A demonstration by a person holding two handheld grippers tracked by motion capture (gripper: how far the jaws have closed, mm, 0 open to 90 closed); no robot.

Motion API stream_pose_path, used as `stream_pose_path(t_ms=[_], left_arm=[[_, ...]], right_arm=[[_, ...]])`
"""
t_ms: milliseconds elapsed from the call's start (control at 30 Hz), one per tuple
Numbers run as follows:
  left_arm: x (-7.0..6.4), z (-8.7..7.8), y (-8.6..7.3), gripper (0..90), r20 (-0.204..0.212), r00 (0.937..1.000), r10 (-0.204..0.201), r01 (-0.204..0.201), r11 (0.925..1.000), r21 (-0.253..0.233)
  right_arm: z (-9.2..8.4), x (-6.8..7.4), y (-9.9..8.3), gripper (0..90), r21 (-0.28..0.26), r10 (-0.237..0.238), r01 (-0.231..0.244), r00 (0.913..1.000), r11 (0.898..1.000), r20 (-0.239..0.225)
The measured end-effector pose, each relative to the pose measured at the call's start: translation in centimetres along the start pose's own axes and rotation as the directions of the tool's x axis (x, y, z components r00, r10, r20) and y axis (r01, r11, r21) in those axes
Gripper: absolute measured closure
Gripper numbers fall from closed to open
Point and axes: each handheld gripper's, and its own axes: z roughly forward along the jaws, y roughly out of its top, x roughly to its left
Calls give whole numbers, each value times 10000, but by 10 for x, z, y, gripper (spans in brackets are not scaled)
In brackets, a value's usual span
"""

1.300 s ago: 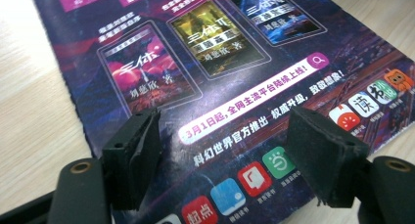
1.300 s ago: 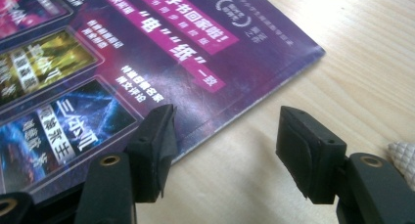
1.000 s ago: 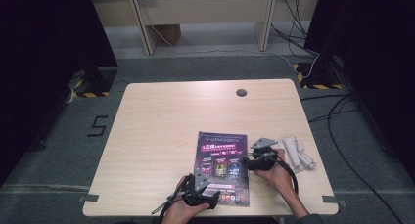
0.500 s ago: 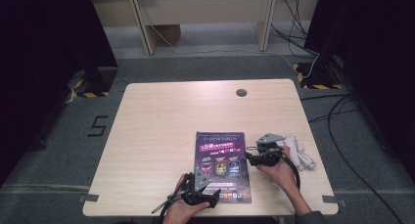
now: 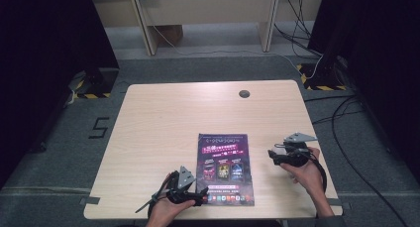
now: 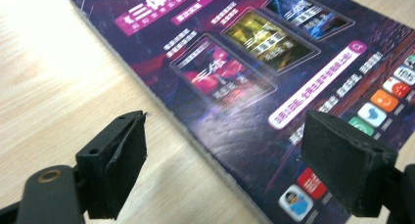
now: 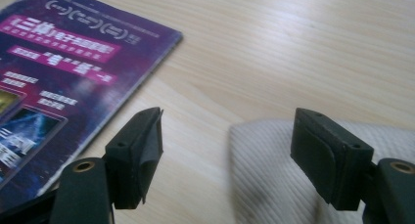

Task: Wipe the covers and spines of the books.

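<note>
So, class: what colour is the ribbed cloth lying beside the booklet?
White, or off-white; the cloth shows best in the right gripper view.

Purple booklet (image 5: pixel 225 167): flat, face up, closed, lengthwise toward the cable hole (image 5: pixel 244 93) in the table's far edge, well short of it, bottom edge near the table's near edge. Dark glossy cover, pink title banner near the top, three framed picture panels across the middle, rows of small coloured app icons along the bottom.

White ribbed cloth (image 7: pixel 313 170): off-white, fine ribbed weave, lying flat on the bare wood, apart from the booklet's top right corner, on the side away from the cable hole; outline blurred, folds not readable.
</note>
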Motion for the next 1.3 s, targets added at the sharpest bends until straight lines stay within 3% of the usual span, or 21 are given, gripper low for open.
stream_pose_path(t_ms=[233,633,1033,1300], left_arm=[[6,-11,-8,166,25,10000,3,-3,10000,55],[12,-24,-19,163,-172,9998,46,-43,9999,168],[12,-23,-19,164,-215,9998,47,-41,9997,242],[13,-22,-19,164,-251,9996,87,-80,9996,270]], right_arm=[[-9,-22,-8,301,150,268,-277,9979,9995,598],[-11,-38,-18,348,574,494,-534,9964,9969,684],[-3,-43,-24,333,1025,439,-529,9951,9933,884],[3,-34,-24,302,1266,121,-190,9984,9918,547]])
